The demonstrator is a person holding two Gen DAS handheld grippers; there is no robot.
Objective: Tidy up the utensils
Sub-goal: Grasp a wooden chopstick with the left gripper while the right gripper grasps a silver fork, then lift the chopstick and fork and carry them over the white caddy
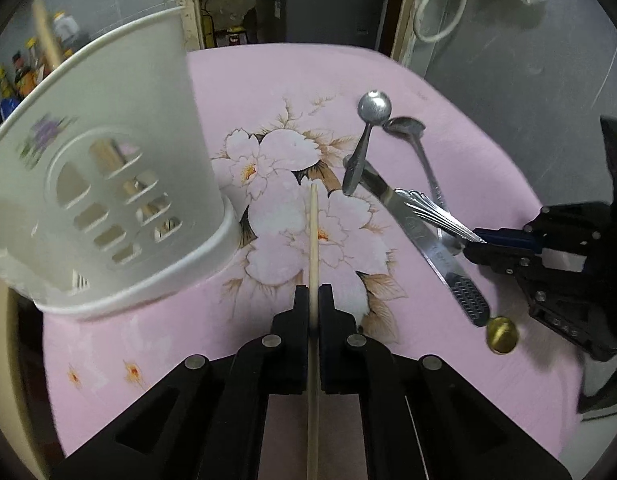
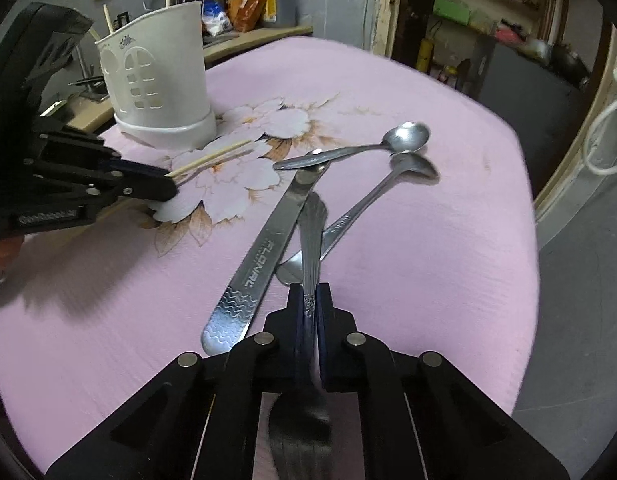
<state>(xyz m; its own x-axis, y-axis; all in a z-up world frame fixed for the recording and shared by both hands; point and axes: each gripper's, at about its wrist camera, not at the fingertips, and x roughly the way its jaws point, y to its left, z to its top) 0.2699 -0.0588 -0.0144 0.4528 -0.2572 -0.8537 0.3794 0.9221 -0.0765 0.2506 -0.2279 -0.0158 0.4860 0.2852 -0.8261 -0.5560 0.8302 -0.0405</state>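
The left gripper (image 1: 313, 296) is clenched on a wooden chopstick (image 1: 313, 232), whose rear end runs out of frame beneath the camera. The right gripper (image 2: 308, 296) grips a fork (image 2: 309, 236) by its ornate handle; the tines, close under the lens, are dark and blurred. On the pink flowered table (image 2: 428, 280), a knife (image 2: 264, 248) lies across the middle, with two spoons (image 2: 404, 138) crossing beyond it. A small gold disc (image 1: 501, 334), perhaps a spoon bowl, is partly hidden. At the far left edge stands the white utensil holder (image 2: 160, 80), holding chopsticks.
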